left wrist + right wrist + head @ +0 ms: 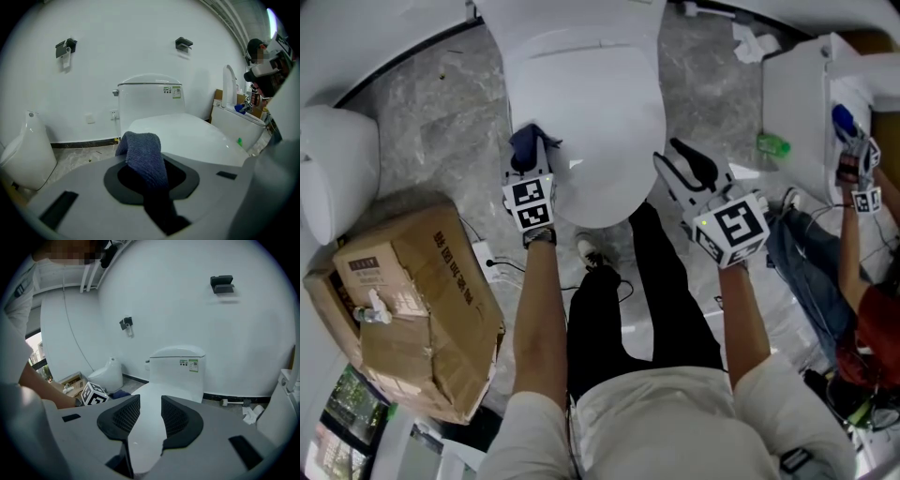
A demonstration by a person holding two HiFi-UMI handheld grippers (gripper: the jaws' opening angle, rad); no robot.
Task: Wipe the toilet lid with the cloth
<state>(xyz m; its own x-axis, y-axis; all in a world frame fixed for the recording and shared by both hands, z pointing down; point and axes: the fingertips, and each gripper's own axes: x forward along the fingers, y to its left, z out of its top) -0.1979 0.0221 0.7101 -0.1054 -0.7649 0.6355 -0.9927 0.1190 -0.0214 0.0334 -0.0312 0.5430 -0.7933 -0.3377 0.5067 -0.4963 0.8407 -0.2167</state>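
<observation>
The white toilet lid [586,122] lies closed in front of me, with its tank [150,101] behind it. A dark blue cloth [528,143] sits at the lid's left edge, and my left gripper [532,161] is shut on it. In the left gripper view the cloth [140,150] stands up between the jaws of that gripper [145,174]. My right gripper [667,153] hangs over the lid's right front edge, open and empty. Through the gap of the right gripper [151,411] I see the bare lid [150,399].
A cardboard box [417,309] stands on the floor at the left, with a white urinal [333,169] beyond it. At the right is another toilet [811,94], a green bottle [773,145], crumpled paper [755,45] and another person [862,281].
</observation>
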